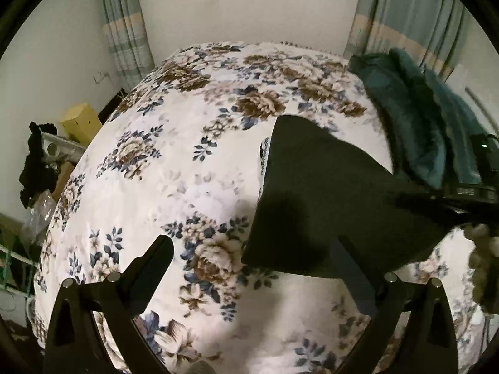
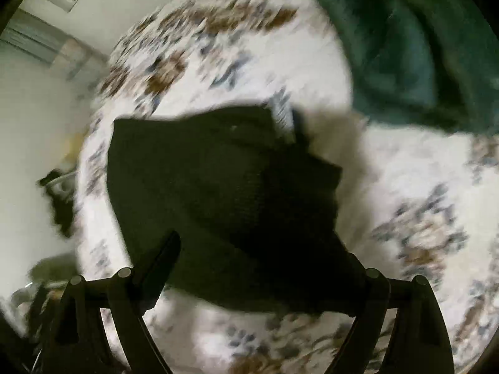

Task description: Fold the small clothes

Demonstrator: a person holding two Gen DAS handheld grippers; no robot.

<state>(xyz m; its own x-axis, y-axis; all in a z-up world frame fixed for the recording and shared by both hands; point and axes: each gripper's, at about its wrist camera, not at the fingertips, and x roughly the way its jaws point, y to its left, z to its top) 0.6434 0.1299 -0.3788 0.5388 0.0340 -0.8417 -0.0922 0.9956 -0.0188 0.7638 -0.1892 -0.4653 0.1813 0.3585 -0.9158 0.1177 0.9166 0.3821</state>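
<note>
Both tongs are wide apart and hold nothing: the left tongs (image 1: 252, 255) and the right tongs (image 2: 265, 255). Just past them, the black cloth (image 1: 327, 205) lies flat on the flowery bed (image 1: 174, 168). Pinch one edge only, lift gently, and lay it straight over. The green blanket (image 1: 414, 118) sits farther back.

Dim indoor light, warm and flat, seems to come from above and behind the cameras. In the left wrist view the floral bedspread (image 1: 174, 168) is fairly sharp, with soft shadows at 6 o'clock; the edges bend strongly and a black ring darkens the corners. The right wrist view is smeared by motion blur, so the black garment (image 2: 202, 193) loses all texture.
</note>
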